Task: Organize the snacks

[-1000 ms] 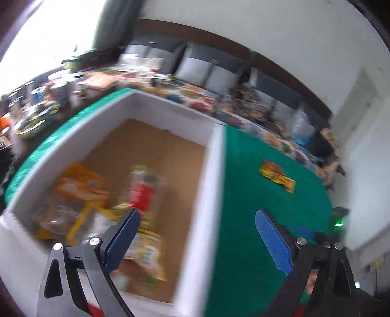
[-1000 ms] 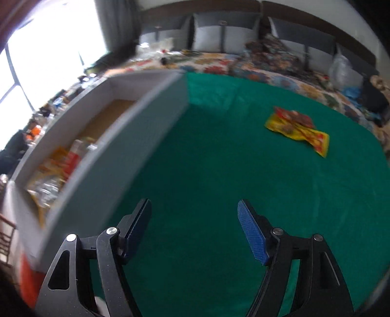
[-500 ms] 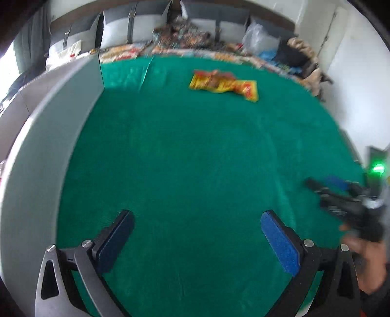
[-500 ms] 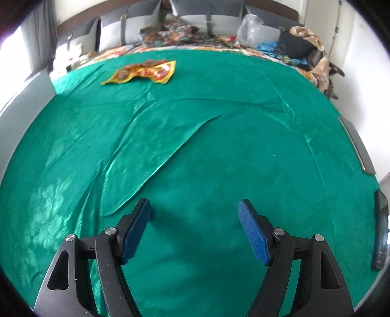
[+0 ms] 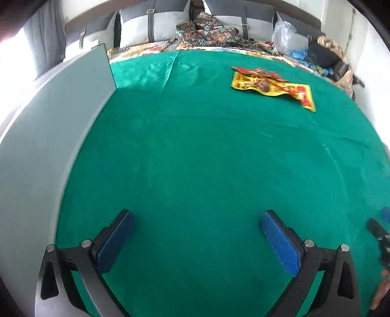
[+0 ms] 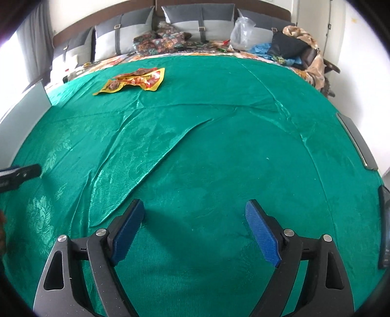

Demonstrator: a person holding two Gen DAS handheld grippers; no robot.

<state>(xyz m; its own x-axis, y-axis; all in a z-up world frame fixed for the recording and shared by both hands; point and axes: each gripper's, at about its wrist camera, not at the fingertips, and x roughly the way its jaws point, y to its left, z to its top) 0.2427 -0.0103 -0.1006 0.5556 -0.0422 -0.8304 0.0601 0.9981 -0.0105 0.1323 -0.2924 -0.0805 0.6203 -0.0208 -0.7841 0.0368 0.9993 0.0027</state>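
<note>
A yellow and red snack packet (image 5: 270, 86) lies flat on the green cloth (image 5: 195, 146), far ahead and to the right of my left gripper (image 5: 197, 215). The left jaws stand wide open over bare cloth with nothing between them. In the right wrist view the same snack packet (image 6: 136, 80) lies far ahead to the left. My right gripper (image 6: 195, 203) hangs over wrinkled cloth; its jaws are opening and nothing is between them. The white box wall (image 5: 61, 122) rises close on the left of the left gripper; its inside is hidden.
The white box corner (image 6: 24, 102) shows at the left edge of the right wrist view. A sofa with grey cushions (image 6: 197, 22) and piled fabrics lines the far side. Dark flat objects (image 6: 358, 143) sit at the cloth's right edge. A hand (image 5: 380, 292) shows at the lower right.
The left gripper has swung away from above the box of snacks and down over the green cloth. The right gripper has moved rightward from the box wall, and its jaws stand wider.
</note>
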